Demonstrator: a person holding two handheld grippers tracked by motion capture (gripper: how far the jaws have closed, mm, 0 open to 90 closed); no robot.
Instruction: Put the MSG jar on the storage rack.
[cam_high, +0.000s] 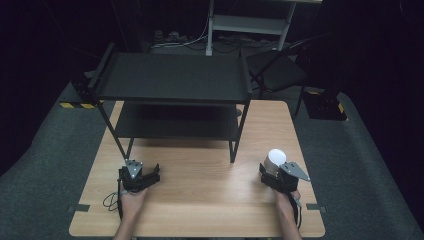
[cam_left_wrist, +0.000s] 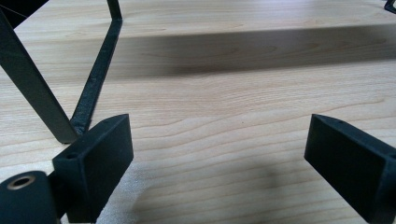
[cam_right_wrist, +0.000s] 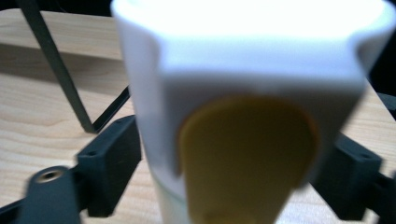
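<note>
My right gripper (cam_high: 275, 170) is at the table's front right, shut on a white container (cam_high: 275, 158) that stands upright between its jaws. Close up in the right gripper view, the white container (cam_right_wrist: 252, 93) carries a yellow oval patch, and both black jaws of my right gripper (cam_right_wrist: 238, 156) press against its sides. At the front left, my left gripper (cam_high: 140, 173) rests low over the wooden table (cam_high: 200, 205). The left gripper view has my left gripper (cam_left_wrist: 219, 140) open wide, with bare wood between its jaws.
A black two-tier rack (cam_high: 172, 77) stands on the far half of the table, its front legs just ahead of both grippers. One rack leg (cam_left_wrist: 28, 84) is close to the left jaw. A dark chair (cam_high: 277, 70) sits beyond the table at the back right.
</note>
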